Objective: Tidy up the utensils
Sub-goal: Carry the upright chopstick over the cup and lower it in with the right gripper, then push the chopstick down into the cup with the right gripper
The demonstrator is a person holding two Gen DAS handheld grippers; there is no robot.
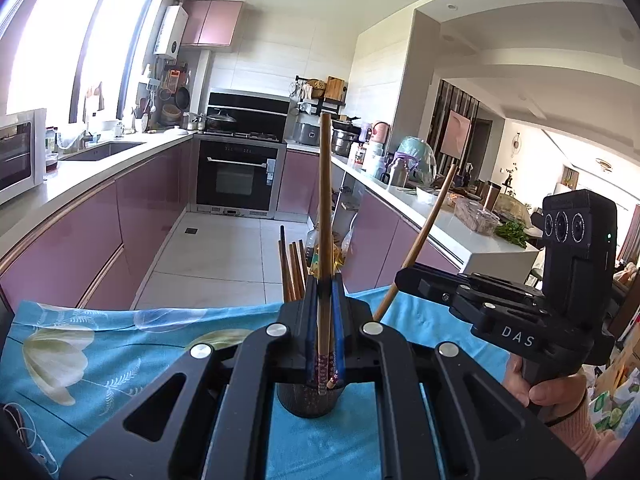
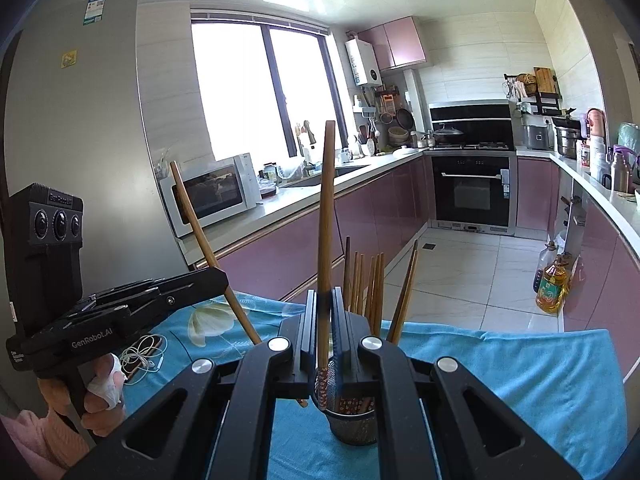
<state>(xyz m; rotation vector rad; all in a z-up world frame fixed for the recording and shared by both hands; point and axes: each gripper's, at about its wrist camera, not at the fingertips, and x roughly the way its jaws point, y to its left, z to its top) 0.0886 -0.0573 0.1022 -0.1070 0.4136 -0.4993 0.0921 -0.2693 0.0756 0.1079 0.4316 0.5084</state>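
Several wooden chopsticks (image 2: 366,284) are already standing in the dark mesh cup (image 2: 352,420); one more brown chopstick (image 1: 325,216) is being gripped above it by each claw, left claw (image 1: 325,300) and right claw (image 2: 325,308).

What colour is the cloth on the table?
The cloth is bright blue with pale flowers, clearest in the left wrist view.

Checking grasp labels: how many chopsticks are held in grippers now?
2: left chopstick in the left gripper, right chopstick in the right gripper. Other chopsticks stand in the mesh holder; some may be hidden.
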